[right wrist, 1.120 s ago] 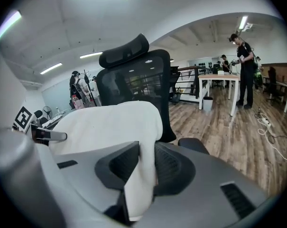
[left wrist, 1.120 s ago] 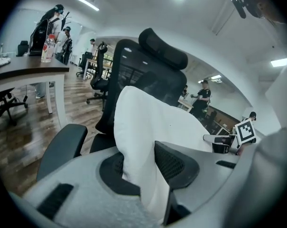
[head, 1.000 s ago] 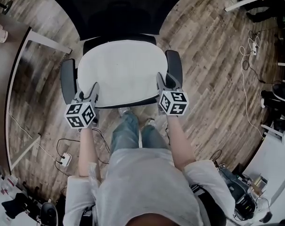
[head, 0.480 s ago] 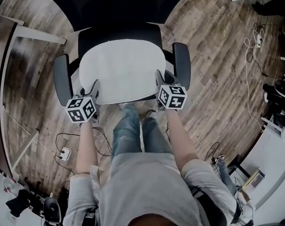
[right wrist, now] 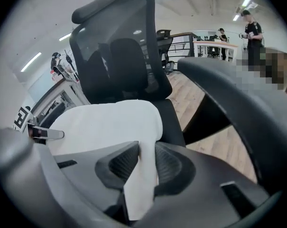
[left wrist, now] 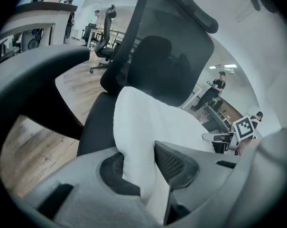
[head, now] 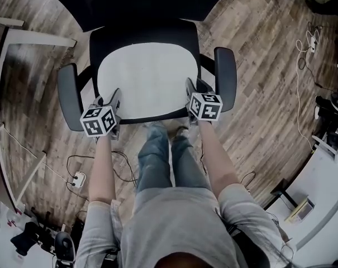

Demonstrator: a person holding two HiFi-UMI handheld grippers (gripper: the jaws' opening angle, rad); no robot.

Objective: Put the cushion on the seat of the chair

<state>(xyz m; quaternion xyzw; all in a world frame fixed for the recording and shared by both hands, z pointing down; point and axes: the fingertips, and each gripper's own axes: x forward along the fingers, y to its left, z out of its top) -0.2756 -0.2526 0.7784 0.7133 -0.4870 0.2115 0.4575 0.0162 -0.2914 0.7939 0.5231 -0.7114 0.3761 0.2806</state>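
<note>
A white cushion [head: 146, 77] hangs flat just above the black seat [head: 139, 33] of an office chair, between its two armrests. My left gripper [head: 114, 97] is shut on the cushion's near left edge, and my right gripper [head: 189, 88] pinches the near right edge. In the left gripper view the cushion [left wrist: 152, 122] is folded between the pads of the left gripper [left wrist: 141, 166]. In the right gripper view the cushion's edge [right wrist: 105, 122] runs through the right gripper [right wrist: 145, 163]; its jaws are opening slightly, the pads still touching the fabric. The seat under the cushion is mostly hidden.
The left armrest [head: 68, 96] and right armrest [head: 225, 77] flank the grippers closely. The mesh backrest [right wrist: 119, 56] rises behind the seat. A desk frame [head: 23, 38] stands at left; a power strip [head: 76, 178] and cables lie on the wood floor. The person's legs [head: 157, 155] stand before the chair.
Both grippers have come down with the cushion, which now sits lower between the armrests and closer to the seat. The grips on its near edge look the same.
</note>
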